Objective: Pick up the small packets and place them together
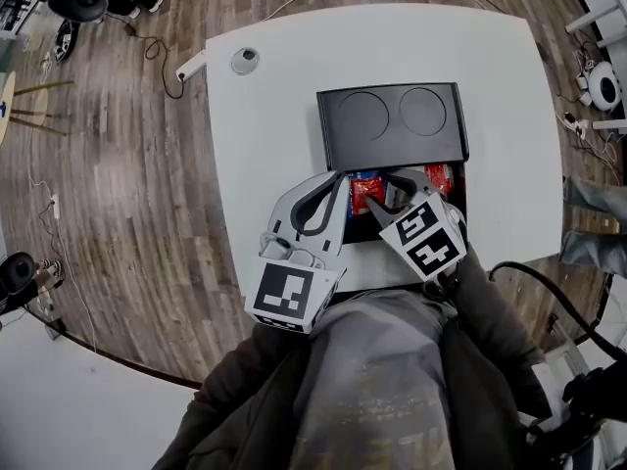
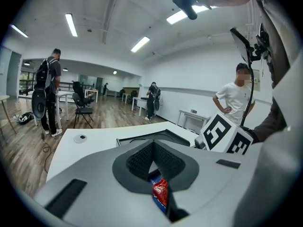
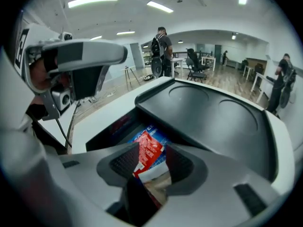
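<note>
Small packets (image 1: pixel 438 177) in black tray (image 1: pixel 392 125); right gripper (image 3: pixel 152 161) parted, red packet (image 3: pixel 147 152) loose between jaws. Left gripper (image 2: pixel 154 156) clenched shut.

1. A lid (image 1: pixel 392 123) with two round recesses is covering the far part of the black box (image 1: pixel 331 169), leaving only a narrow opening along its near side.
2. The left gripper (image 2: pixel 151 145) and the right gripper (image 1: pixel 392 196) are both crowding that opening, with little room between them.
3. Red packets (image 1: pixel 364 192) are lying in the opening, and an upright packet (image 3: pixel 147 151) is filling the gap between the right gripper's parted jaws.
4. The white table (image 1: pixel 265 155) is lying bare on both sides of the box, offering wide passage.
5. A round fitting (image 1: pixel 244 60) is sitting near the far-left corner.
6. A bystander (image 2: pixel 234 100) is standing beyond the table, seemingly well clear.
</note>
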Demonstrator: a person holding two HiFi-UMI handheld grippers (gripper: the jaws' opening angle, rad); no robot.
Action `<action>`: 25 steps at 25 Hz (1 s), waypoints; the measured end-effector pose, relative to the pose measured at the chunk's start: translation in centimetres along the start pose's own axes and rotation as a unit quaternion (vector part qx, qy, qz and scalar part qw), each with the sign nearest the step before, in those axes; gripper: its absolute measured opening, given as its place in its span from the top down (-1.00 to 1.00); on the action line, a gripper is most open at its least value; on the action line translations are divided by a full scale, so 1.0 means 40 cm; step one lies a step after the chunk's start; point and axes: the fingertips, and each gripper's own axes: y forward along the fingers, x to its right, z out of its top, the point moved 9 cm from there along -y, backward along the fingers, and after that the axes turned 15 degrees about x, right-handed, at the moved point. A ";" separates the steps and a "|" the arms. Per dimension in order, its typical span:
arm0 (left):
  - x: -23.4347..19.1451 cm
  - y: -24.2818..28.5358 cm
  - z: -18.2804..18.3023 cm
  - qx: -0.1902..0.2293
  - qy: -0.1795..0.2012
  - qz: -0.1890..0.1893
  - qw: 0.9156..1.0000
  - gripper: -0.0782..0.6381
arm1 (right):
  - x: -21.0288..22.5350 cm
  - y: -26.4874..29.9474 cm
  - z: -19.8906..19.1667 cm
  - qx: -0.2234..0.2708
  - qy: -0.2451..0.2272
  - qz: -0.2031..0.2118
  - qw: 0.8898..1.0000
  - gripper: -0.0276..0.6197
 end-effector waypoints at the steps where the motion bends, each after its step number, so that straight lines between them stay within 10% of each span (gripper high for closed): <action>1: -0.005 0.000 -0.002 0.000 -0.001 0.006 1.000 0.78 | -0.002 0.010 -0.009 -0.014 -0.007 0.003 1.000 0.40; 25: 0.026 -0.079 -0.001 0.019 0.006 0.034 0.999 0.78 | -0.043 -0.056 0.006 0.050 -0.075 -0.033 0.995 0.91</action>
